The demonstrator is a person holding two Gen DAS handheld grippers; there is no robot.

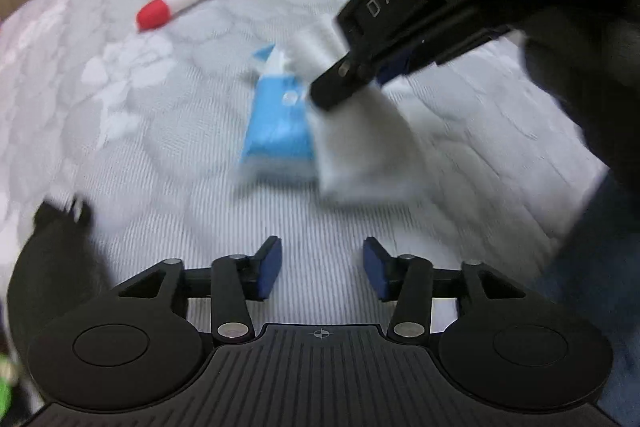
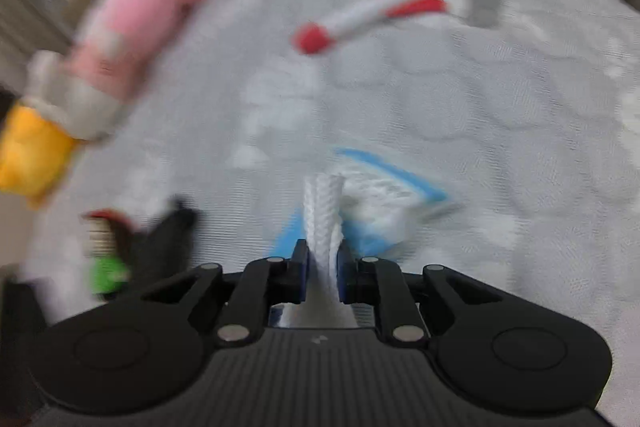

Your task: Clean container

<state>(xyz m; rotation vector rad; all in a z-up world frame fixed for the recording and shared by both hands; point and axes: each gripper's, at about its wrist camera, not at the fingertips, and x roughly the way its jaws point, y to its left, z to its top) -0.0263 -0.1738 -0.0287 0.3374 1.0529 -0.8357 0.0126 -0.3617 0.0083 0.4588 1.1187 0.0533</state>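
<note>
Above the quilted bed [image 1: 120, 131], your right claw [image 2: 322, 267] pinches a white tissue [image 2: 324, 211] just over the blue tissue pack [image 1: 276, 123]; your left claw [image 1: 322, 269] stands partly open, empty. Step, judged: fetching a wipe (no container shows). Next: find it. Readable: "DAS".

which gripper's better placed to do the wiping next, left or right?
Right, probably. The right gripper is already shut on the white tissue, just above the blue tissue pack. The left gripper is open and empty, so it suits steadying the container, which neither view clearly shows.
</note>
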